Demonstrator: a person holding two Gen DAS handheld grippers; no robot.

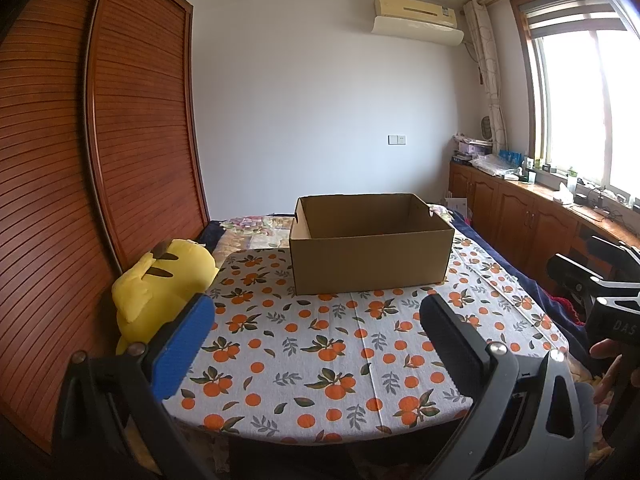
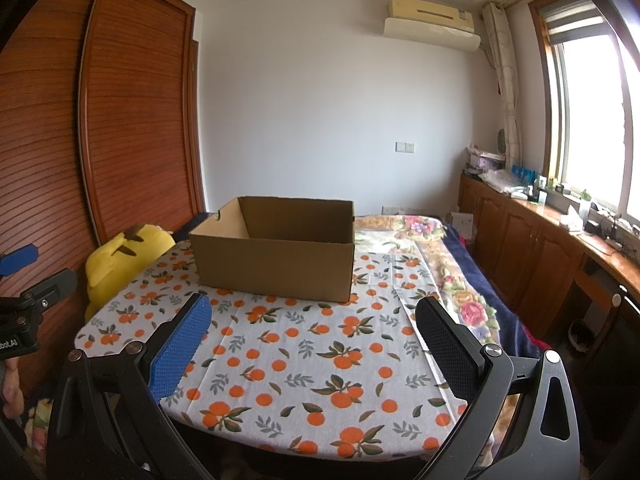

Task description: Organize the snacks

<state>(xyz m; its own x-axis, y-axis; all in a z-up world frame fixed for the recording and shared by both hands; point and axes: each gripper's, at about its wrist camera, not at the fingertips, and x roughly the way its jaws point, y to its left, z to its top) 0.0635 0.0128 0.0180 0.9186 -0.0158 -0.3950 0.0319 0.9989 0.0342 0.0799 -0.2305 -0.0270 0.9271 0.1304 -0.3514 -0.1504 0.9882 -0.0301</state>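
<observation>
- The left gripper (image 1: 316, 344) fills the lower part of the left wrist view, its jaws spread wide apart and grasping nothing; one finger pad is blue (image 1: 182, 346), the other black (image 1: 450, 344).
- The right gripper (image 2: 312, 344) sits in the lower part of the right wrist view in the same released pose, with a blue pad (image 2: 180, 346) on the left of the frame and a black pad (image 2: 444, 344) on the right, nothing between them.
- An open cardboard box (image 1: 370, 266) stands upright on the far part of the bench (image 1: 304, 364), just above the middle of the left wrist frame; in the right wrist view the same box (image 2: 276, 270) sits a little left of centre.
- What can be seen of the box's inside is bare cardboard wall; its floor is hidden by the near wall.
- No snack shows in either view.
- The bench carries a white cloth printed with oranges and leaves, and both grippers hang over its near edge, well apart from the box.
- A yellow plush toy (image 1: 160, 292) leans at the bench's left edge, beside the slatted wooden wardrobe (image 1: 80, 140) in the left half of the frame.
- At the right edge of the left wrist view part of the other gripper's black frame shows, with fingers of a hand (image 1: 608, 364) below it.
- A window (image 2: 592, 120) lights the right side, above a row of wooden cabinets (image 2: 528, 248).
</observation>
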